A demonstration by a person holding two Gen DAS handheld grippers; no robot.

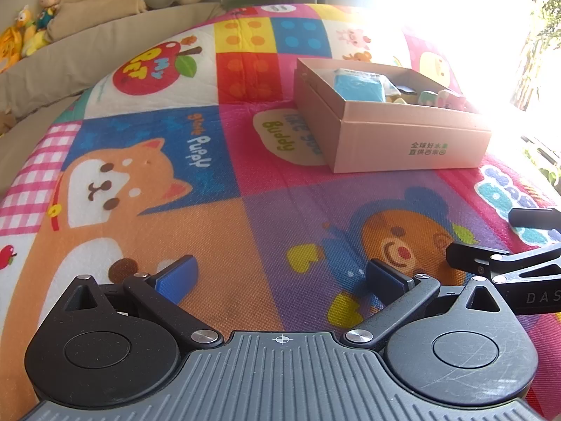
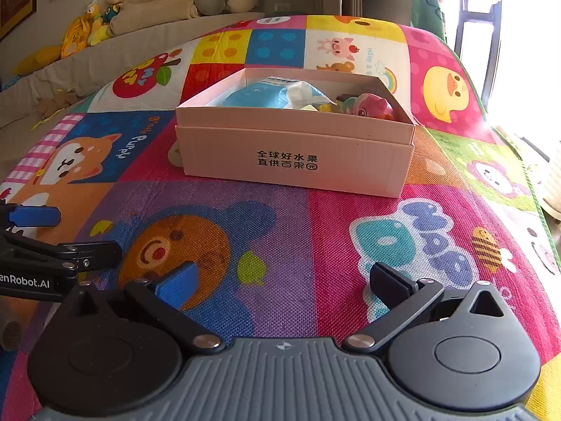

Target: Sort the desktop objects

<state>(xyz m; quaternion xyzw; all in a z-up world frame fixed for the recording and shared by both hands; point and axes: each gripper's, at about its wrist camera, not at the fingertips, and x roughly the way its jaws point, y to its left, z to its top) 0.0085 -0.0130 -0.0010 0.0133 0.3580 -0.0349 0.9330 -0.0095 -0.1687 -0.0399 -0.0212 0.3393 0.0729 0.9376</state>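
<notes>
The pink cardboard box [image 2: 294, 147] sits toward the far side of the colourful play mat [image 2: 273, 231], open-topped, holding a blue-and-white packet [image 2: 270, 93] and small pastel toys [image 2: 368, 105]. Both grippers hover low over the mat's near edge, side by side and level: the left gripper [image 1: 280, 277] and the right gripper [image 2: 284, 280] each have jaws spread wide, holding nothing. Bare mat lies between them and the box. Behind, plush toys [image 2: 94, 24] line a beige sofa [image 2: 70, 66]; bright window light floods the right.

Mat [image 2: 280, 224] bare ahead — only the box [image 2: 294, 154] blocks.
</notes>
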